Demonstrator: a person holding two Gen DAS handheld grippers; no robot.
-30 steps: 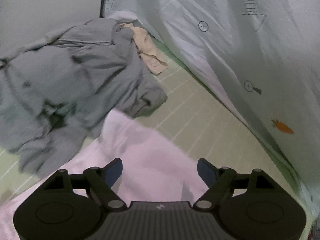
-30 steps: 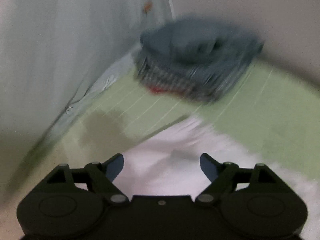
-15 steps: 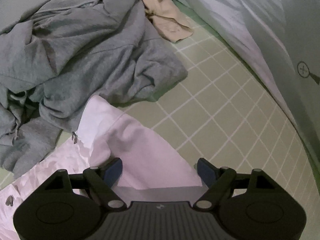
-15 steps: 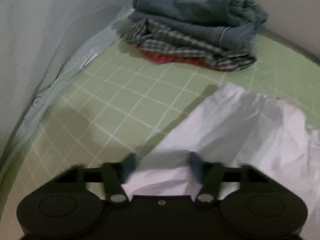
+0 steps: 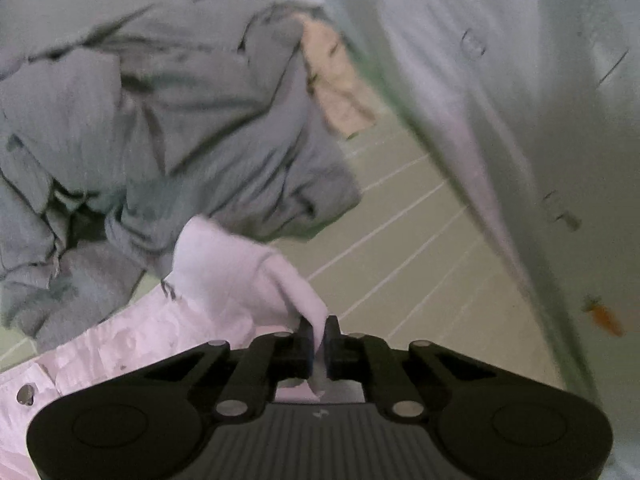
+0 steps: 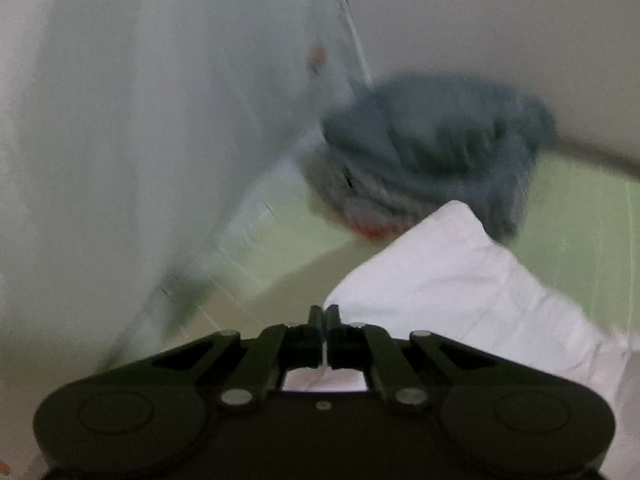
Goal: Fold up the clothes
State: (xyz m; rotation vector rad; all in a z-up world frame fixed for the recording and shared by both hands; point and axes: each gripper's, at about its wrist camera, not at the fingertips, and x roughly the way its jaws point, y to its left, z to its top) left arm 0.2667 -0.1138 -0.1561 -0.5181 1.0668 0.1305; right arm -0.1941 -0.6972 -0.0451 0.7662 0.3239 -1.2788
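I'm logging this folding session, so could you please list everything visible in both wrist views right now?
White garment: one, white with a snap button, lying on the sheet, a fold of it pinched by both grippers.
Grey hoodie: one, grey, crumpled in a heap beyond the white garment in the left view.
Beige cloth: one, beige, half under the hoodie's far edge.
Folded pile: one stack, blue on top, checked and red below, blurred, far end of the right view.
Sheet: one, green with white grid lines, beneath everything.
Curtain: one, pale with small prints, hanging along the sheet's edge.
Left gripper: black, jaws shut on the white garment.
Right gripper: black, jaws shut on the white garment.
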